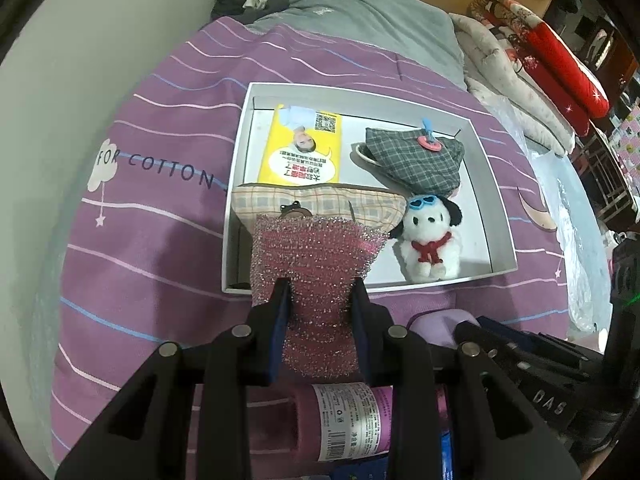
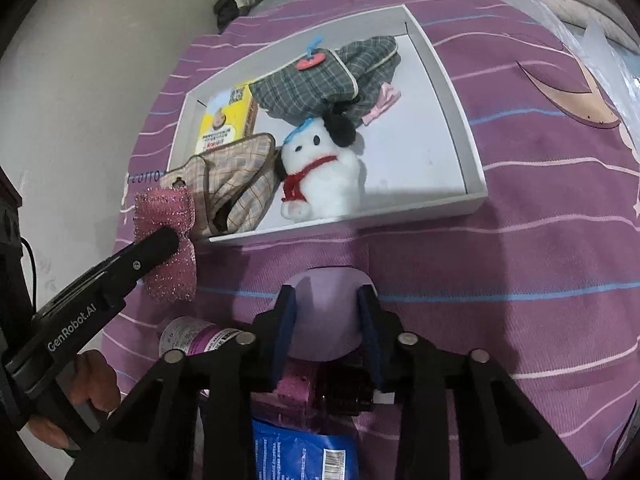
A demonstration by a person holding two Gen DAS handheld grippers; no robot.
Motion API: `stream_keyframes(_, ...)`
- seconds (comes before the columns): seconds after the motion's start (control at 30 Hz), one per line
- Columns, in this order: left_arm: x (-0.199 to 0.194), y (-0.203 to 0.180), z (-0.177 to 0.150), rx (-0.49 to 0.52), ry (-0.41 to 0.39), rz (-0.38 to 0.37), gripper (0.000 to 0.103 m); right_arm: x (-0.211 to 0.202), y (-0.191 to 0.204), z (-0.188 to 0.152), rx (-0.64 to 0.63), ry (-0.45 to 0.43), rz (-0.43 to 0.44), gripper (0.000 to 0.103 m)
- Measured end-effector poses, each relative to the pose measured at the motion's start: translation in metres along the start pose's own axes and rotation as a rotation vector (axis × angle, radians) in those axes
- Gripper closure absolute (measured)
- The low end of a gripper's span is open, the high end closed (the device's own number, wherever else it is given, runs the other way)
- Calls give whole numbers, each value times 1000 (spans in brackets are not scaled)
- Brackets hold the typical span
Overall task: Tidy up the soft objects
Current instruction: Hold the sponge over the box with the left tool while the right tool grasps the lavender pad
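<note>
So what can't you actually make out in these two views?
- Left wrist view: the pink sponge hides the front of the beige plaid pouch.
- Right wrist view: the lavender object is partly covered by the right gripper; its identity is unclear.
- Both views: the bottle label is too small to read.

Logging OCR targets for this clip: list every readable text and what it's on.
"FOR COTTON": purple bedspread.
"GenRobot.AI": left tool arm.
"DAS", seen inverted: black device.
Yellow booklet: QR code, red Chinese lettering, too small to read.
Bottle label: barcode and fine print, illegible.
Blue packet: barcode, print blurred.
</note>
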State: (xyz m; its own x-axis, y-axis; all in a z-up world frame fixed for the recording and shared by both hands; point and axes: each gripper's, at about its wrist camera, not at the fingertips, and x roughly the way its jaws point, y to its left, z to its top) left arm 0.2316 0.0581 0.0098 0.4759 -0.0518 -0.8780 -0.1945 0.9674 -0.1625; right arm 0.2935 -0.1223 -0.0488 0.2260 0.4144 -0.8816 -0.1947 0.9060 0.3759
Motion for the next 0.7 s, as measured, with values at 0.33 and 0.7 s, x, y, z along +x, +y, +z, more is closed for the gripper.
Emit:
stream_keyframes(0.33,-10,4,0,-20,-37,-11,72,-44,4,4,15,-198,158,92)
stream_keyframes(0.7,-11,-8,3,7,-113,-41,72,-59,-17,9,137,-328,151,92)
